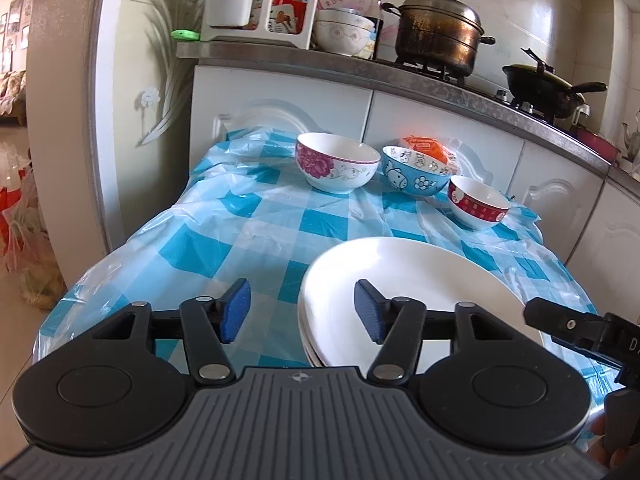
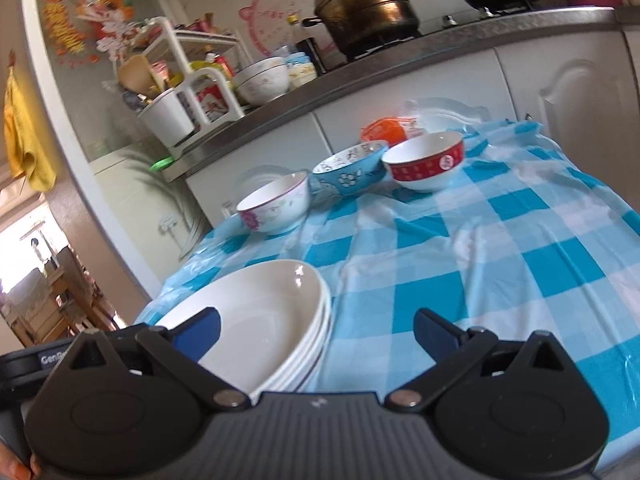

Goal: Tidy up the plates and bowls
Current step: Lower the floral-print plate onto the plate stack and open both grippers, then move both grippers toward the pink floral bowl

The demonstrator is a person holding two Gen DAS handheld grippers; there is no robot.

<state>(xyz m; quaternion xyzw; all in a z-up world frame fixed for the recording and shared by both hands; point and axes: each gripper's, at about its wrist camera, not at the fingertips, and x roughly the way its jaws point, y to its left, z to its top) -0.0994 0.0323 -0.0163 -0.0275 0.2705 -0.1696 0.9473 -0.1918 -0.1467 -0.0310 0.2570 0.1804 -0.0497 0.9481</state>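
A stack of white plates (image 1: 400, 272) (image 2: 256, 304) lies on the near part of a table under a blue-and-white checked cloth (image 1: 240, 216) (image 2: 500, 240). My left gripper (image 1: 302, 312) is open, its blue pads straddling the stack's left rim without pressing on it. My right gripper (image 2: 318, 336) is open wide astride the stack's right rim. Further back stand three bowls in a row: one with pink flowers (image 1: 338, 168) (image 2: 276, 208), a blue one (image 1: 416, 176) (image 2: 352, 172) that is tilted, and a red-banded one (image 1: 478, 202) (image 2: 424, 162).
An orange packet (image 1: 426, 148) lies behind the bowls. White cabinets rise behind the table, topped by a counter with a steamer pot (image 1: 438, 32), a black wok (image 1: 544, 88), stacked bowls (image 1: 344, 32) and a utensil rack (image 1: 256, 0). Bags (image 1: 24, 232) sit on the floor to the left.
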